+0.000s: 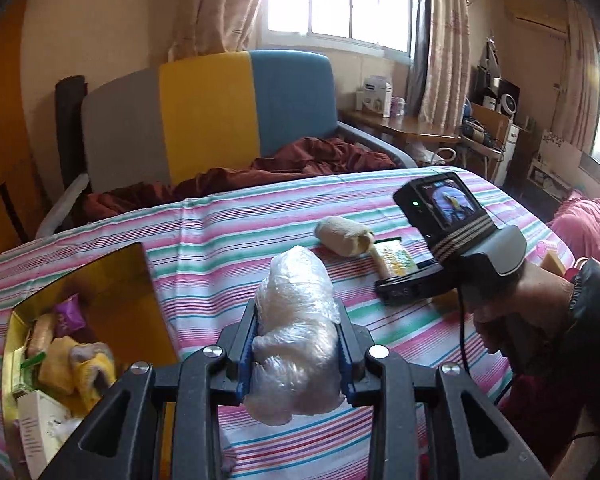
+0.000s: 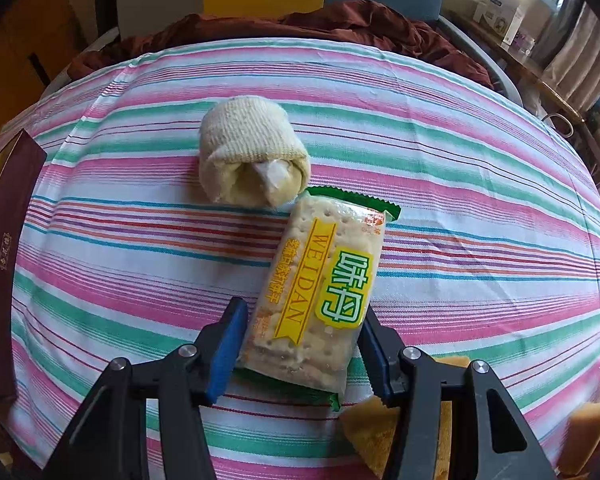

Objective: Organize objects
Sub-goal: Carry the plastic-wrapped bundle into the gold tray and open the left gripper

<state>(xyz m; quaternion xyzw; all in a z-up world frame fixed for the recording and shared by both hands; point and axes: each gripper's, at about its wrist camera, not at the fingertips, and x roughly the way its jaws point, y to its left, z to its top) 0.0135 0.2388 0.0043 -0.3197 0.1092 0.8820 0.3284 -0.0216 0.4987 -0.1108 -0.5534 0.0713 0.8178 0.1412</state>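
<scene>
My left gripper (image 1: 298,340) is shut on a clear plastic-wrapped bundle (image 1: 296,320) and holds it above the striped cloth, just right of an open gold box (image 1: 100,276) filled with several packets. My right gripper (image 2: 304,336) straddles a WEIDAN cracker packet (image 2: 320,292) lying on the cloth; its blue pads (image 2: 228,344) sit at both sides of the packet, apart from it or barely touching. A rolled cream cloth (image 2: 252,156) lies just beyond the packet. The right gripper also shows in the left wrist view (image 1: 404,288), beside the roll (image 1: 344,236).
The table wears a pink, green and white striped cloth (image 2: 460,184). Yellow sponge pieces (image 2: 376,432) lie under and right of my right gripper. A dark red box lid (image 2: 8,248) stands at the left edge. A sofa with a brown blanket (image 1: 300,160) is behind the table.
</scene>
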